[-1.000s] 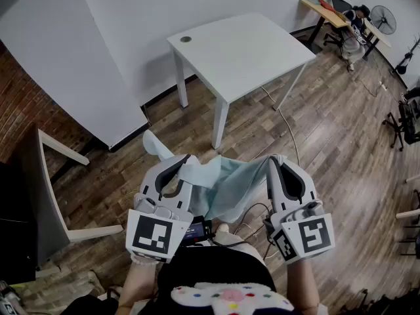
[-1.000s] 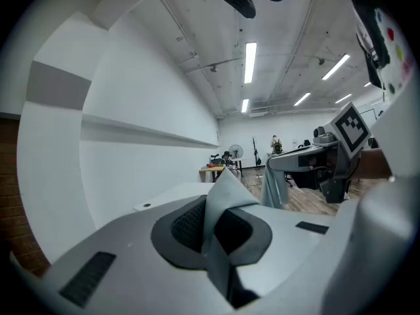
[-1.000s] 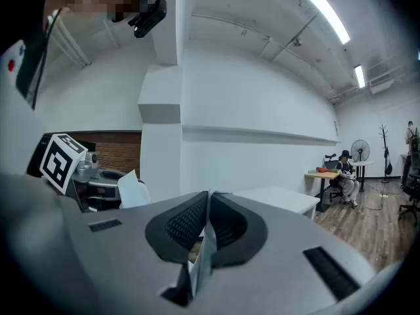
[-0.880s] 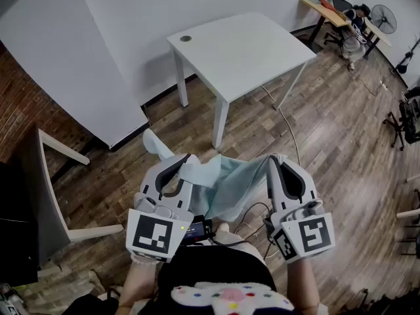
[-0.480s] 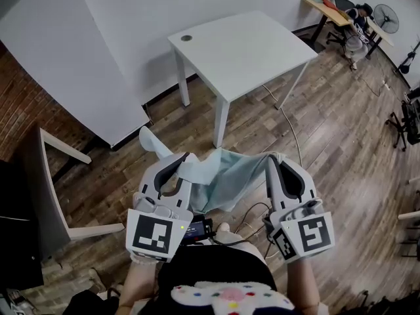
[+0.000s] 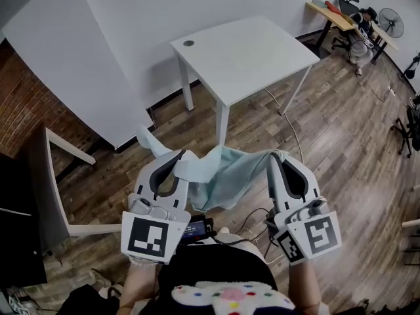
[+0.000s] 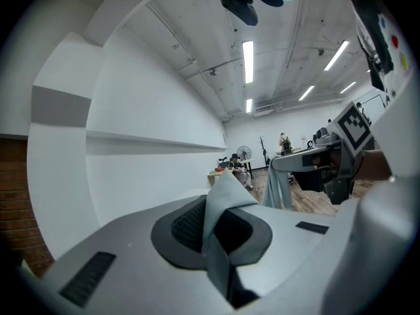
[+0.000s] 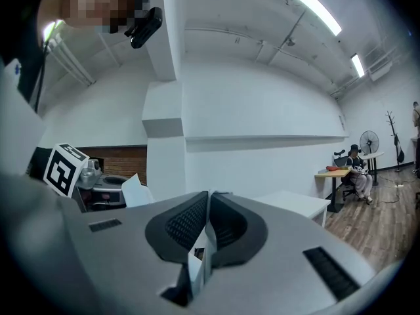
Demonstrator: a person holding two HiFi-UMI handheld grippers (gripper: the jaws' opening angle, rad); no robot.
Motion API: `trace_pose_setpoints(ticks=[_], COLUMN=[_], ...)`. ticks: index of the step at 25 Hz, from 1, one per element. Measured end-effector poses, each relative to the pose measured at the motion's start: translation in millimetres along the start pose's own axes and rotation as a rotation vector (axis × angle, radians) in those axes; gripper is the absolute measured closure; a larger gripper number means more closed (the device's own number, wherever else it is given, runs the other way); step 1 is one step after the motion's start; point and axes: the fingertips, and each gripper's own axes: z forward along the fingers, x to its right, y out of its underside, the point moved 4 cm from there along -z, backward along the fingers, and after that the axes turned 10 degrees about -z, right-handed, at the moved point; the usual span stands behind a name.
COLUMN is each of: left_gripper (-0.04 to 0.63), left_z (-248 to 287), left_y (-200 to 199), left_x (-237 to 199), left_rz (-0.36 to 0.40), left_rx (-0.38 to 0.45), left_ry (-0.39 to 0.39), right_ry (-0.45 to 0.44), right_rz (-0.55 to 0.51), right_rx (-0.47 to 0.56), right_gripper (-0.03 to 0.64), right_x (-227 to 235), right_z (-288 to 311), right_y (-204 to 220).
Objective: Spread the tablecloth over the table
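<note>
Tablecloth [image 6: 230, 176] has risen slightly, pale green, crumpled, sagging.

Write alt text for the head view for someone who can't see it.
Seen from above, a person holds a pale green tablecloth sagging between the left tool and right tool, each shut on an edge. A bare white table stands just ahead on the wooden floor, near a white wall.
</note>
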Motion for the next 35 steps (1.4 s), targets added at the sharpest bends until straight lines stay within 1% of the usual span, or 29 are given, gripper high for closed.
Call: trace_pose_setpoints(ticks=[5, 10, 15, 18, 21, 26, 35], left_gripper=[0.58, 0.58, 0.58, 0.58, 0.58, 0.58, 0.58], left_z=[-2, 0, 14, 29, 49, 93, 173], left_y=[-5, -7, -10, -14, -15, -14, -45], left_x=[13, 20, 21, 16, 8, -24, -87], left_rz=[-0.029, -0.032, -0.035, -0.029, -0.007, -0.035, -0.035], left_rx=[0.021, 0.042, 0.057, 0.07, 0.07, 0.059, 0.079], left_ry=[-0.022, -0.037, -0.03, -0.011, -0.006, 0.01, 0.056], right_ry=[-0.025, -0.026, -0.026, -0.006, 0.014, 0.046, 0.096], right_rz=[-0.003, -0.027, -0.027, -0.022, -0.013, -0.017, -0.038], right_rx=[0.032, 0.055, 0.06, 0.062, 0.054, 0.037, 0.044], right_gripper=[0.581, 0.581, 0.581, 0.581, 0.581, 0.581, 0.581], right_x=[7, 16, 28, 37, 47, 67, 104], right_z=[-13, -17, -10, 2, 18, 59, 145], right_y=[-8, -19, -18, -16, -11, -6, -30])
